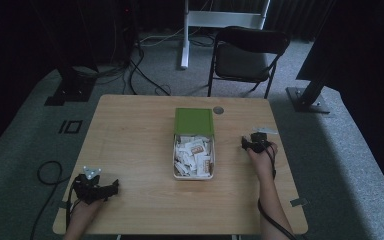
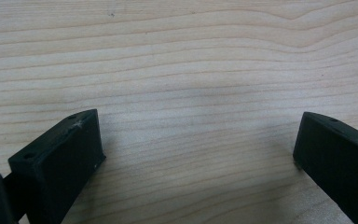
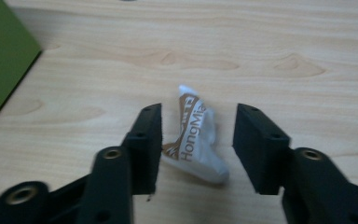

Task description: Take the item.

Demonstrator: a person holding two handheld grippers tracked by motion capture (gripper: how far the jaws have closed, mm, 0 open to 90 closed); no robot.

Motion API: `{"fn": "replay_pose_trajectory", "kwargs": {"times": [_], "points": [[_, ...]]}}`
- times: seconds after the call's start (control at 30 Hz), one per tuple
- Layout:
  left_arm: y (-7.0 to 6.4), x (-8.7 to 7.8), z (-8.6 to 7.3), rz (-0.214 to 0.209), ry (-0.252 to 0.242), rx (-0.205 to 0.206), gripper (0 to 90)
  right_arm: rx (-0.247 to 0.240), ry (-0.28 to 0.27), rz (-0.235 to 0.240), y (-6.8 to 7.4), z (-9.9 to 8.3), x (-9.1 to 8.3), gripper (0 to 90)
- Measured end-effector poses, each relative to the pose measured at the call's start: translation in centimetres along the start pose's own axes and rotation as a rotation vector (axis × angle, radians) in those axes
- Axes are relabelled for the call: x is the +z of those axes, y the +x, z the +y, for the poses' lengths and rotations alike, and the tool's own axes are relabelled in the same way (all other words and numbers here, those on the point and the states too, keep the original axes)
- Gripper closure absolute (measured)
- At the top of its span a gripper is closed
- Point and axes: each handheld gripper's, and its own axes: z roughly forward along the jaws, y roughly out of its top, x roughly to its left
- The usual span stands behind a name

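Note:
A white box [image 1: 194, 175] full of small white sachets sits mid-table, its green lid [image 1: 194, 122] lying just behind it. In the right gripper view one white sachet [image 3: 194, 135] with brown "HongMa" print lies on the wood between the two jaws, which stand apart around it; the left jaw is touching or nearly touching it. That right gripper [image 3: 198, 140] [image 1: 253, 142] is open, to the right of the box. My left gripper [image 1: 111, 189] rests near the table's front left, open [image 2: 198, 149] over bare wood.
The wooden table [image 1: 130, 140] stands on grey carpet. A black folding chair [image 1: 247, 55] and a white stand [image 1: 190, 30] are behind it. Cables lie on the floor at left. A small round grommet [image 1: 218, 109] is near the far edge.

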Motion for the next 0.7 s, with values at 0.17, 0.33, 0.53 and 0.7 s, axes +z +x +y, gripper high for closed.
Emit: {"fn": "replay_pose_trajectory", "kwargs": {"times": [0.17, 0.33, 0.53, 0.7], "points": [[0.0, 0.0, 0.0, 0.000, 0.000, 0.000, 2.1, 0.005, -0.015, 0.000, -0.1, -0.5, -0.8, 45.0], [0.0, 0.0, 0.0, 0.000, 0.000, 0.000, 2.1, 0.012, -0.009, 0.018, -0.2, -1.1, -1.7, 39.2], [0.0, 0.0, 0.0, 0.000, 0.000, 0.000, 2.1, -0.001, -0.019, 0.025, -0.1, -2.2, -2.4, 34.6], [0.0, 0.0, 0.0, 0.000, 0.000, 0.000, 2.1, 0.012, -0.039, 0.032, -0.2, -3.2, -3.2, 32.6]]}}
